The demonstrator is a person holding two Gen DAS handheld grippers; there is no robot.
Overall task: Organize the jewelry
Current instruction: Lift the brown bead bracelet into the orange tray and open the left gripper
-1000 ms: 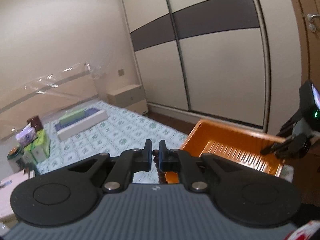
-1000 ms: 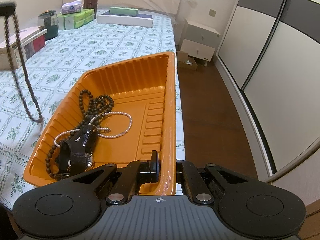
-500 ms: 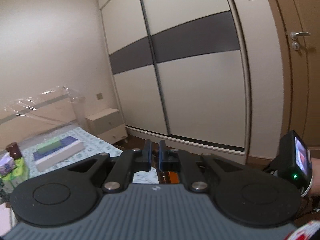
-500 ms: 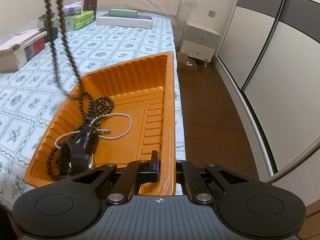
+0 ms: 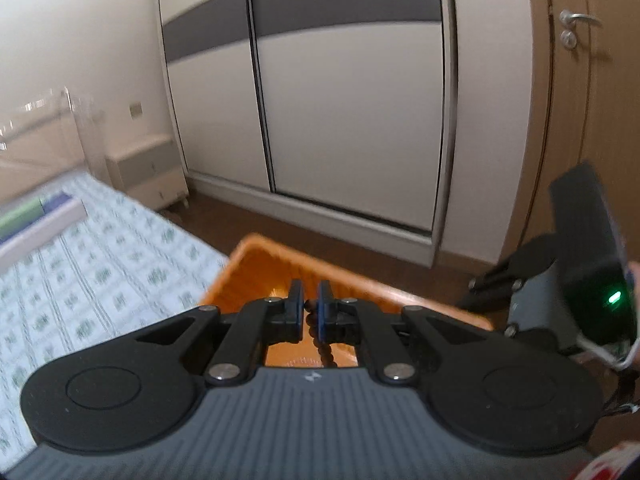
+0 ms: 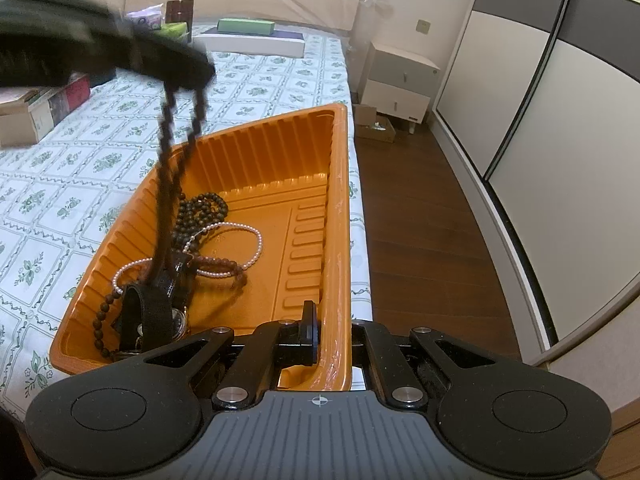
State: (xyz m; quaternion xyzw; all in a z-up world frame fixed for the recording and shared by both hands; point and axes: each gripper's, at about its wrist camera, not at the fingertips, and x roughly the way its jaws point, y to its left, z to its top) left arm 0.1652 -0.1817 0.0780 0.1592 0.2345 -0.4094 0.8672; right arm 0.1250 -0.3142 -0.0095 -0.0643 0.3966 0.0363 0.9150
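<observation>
An orange ribbed tray (image 6: 280, 120) lies at the bed's edge. Inside it are a coil of dark beads (image 6: 204, 208), a pearl necklace (image 6: 256, 240) and a black-strapped watch (image 6: 152, 312). My left gripper (image 6: 192, 68), blurred at the upper left, is shut on a long dark bead necklace (image 6: 168, 160). The strand hangs down into the tray, its lower end on the pile. In the left wrist view the same beads (image 5: 325, 350) run between the fingers of my left gripper (image 5: 309, 304), above the tray (image 5: 256, 264). My right gripper (image 6: 331, 320) is shut on the tray's near right wall.
The bed (image 6: 80, 152) has a green floral sheet. Boxes (image 6: 248, 28) lie by the headboard and a carton of books (image 6: 36, 112) sits at the left. A white nightstand (image 6: 400, 80), sliding wardrobe doors (image 5: 352, 120) and wooden floor (image 6: 420, 220) lie to the right.
My left gripper has carried the hanging bead necklace from left of the tray to over it, and the strand's end now rests on the jewelry pile. The right gripper has kept still.
</observation>
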